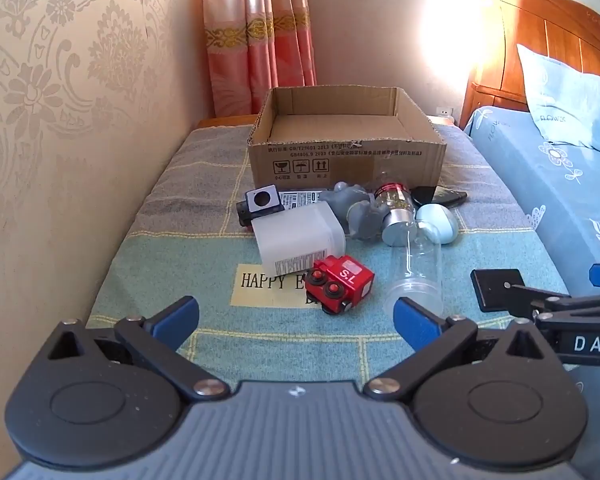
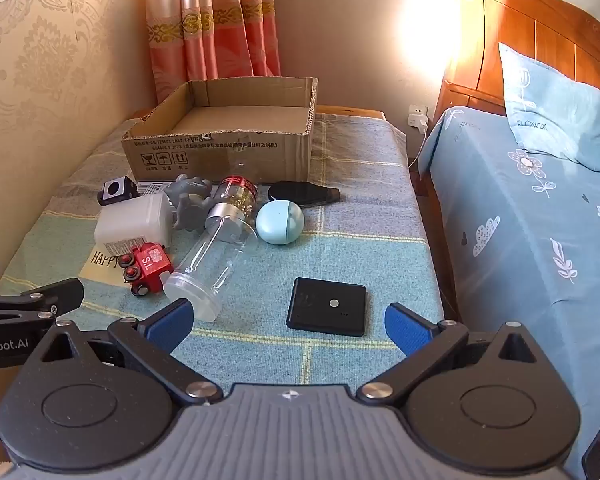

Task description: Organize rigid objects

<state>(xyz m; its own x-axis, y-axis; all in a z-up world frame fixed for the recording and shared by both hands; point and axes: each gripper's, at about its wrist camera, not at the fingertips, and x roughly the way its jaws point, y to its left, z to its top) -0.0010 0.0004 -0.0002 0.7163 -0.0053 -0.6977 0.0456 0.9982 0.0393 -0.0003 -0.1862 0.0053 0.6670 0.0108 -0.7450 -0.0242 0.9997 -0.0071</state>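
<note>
So we've got a blue bed with a flower-print sheet (image 2: 520,216) off to the right, and right beside it the low table covered in a teal and grey checked cloth (image 2: 340,264) where all our stuff sits. Biggest thing on it is the open brown cardboard box with printed handling symbols (image 1: 346,156), sitting at the far end with nothing visible inside. Just in front of the box is the pile: a translucent white plastic square bottle lying on its side (image 1: 298,238), a clear glass bottle with a silver band and red-topped end (image 2: 220,248) lying down with its wide mouth toward us, a grey plastic elephant-like figure (image 1: 356,208) wedged between those two, a pale blue egg-shaped plastic thing (image 2: 280,222) just right of the glass bottle, and a dark flat oval gadget (image 2: 304,194) behind the egg. A small red toy train car marked "S.L" (image 1: 340,284) is tipped on its side, touching the white bottle's near corner. A little black-and-white cube (image 1: 262,200) sits at the pile's left edge. Apart from the heap, nearer us, lies a flat black square pad with a silver dot (image 2: 328,306). Our left gripper (image 1: 296,320) is spread wide with nothing in it, hovering short of the red train. Our right gripper (image 2: 290,326) is wide apart too, empty, with the black pad just ahead of it.
</note>
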